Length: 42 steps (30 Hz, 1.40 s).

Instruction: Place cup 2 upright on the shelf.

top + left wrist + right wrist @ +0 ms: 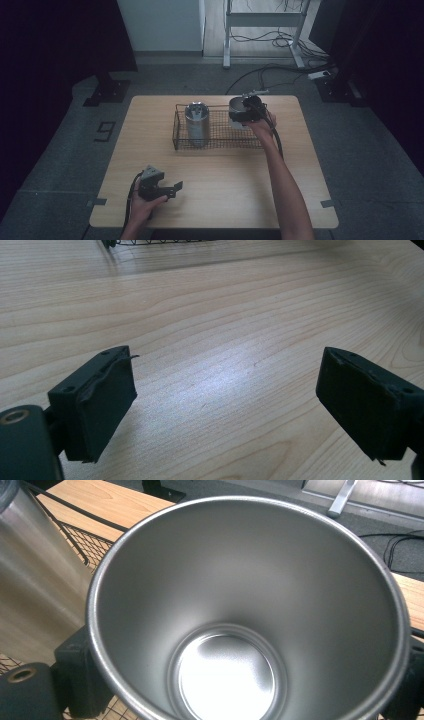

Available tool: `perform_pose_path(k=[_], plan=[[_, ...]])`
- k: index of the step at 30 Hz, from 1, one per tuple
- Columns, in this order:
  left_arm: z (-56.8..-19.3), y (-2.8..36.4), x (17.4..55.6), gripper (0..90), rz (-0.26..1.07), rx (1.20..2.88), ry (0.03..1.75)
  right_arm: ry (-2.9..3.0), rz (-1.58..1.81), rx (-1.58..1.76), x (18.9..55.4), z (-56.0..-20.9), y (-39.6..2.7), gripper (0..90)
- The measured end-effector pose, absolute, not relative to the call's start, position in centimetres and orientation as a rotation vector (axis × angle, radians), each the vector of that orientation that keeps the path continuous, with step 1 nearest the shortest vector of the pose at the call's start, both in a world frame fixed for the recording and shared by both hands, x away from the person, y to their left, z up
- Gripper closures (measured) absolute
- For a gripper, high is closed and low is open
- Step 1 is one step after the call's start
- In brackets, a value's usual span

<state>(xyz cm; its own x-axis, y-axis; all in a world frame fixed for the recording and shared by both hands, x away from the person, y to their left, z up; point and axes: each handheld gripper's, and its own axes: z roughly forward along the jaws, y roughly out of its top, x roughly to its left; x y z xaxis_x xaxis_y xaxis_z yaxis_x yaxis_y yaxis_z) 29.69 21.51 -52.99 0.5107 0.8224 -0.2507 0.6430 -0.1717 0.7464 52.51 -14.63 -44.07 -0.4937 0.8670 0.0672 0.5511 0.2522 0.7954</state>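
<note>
A black wire basket (220, 145) sits at the middle back of the wooden table (225, 195). A tall steel tumbler (196, 122) stands upright in its left half. Over the basket's right end my right gripper (245, 114) is shut on a second steel cup (236, 106), held upright. In the right gripper view I look into that cup's open mouth (235, 605), with a black jaw on each side of it low down, and the other tumbler (35, 580) close at the left. My left gripper (175, 189) rests near the table's front left, open (225, 405) over bare wood with nothing between its jaws.
The basket's wire rim (85, 545) runs just behind the held cup. Beyond the table stand a white frame (260, 25) and cables (280, 70) on the grey floor. Bare wood lies between the basket and the front edge.
</note>
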Motion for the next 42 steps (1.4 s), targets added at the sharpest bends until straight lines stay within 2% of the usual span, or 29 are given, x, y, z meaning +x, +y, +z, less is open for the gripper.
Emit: perform_pose_path(k=[42], plan=[[-53.3,21.3,29.8,9.1,0.255,1.910,1.208,2.206,1.038,1.328,52.7,-46.9,-14.7,7.8]])
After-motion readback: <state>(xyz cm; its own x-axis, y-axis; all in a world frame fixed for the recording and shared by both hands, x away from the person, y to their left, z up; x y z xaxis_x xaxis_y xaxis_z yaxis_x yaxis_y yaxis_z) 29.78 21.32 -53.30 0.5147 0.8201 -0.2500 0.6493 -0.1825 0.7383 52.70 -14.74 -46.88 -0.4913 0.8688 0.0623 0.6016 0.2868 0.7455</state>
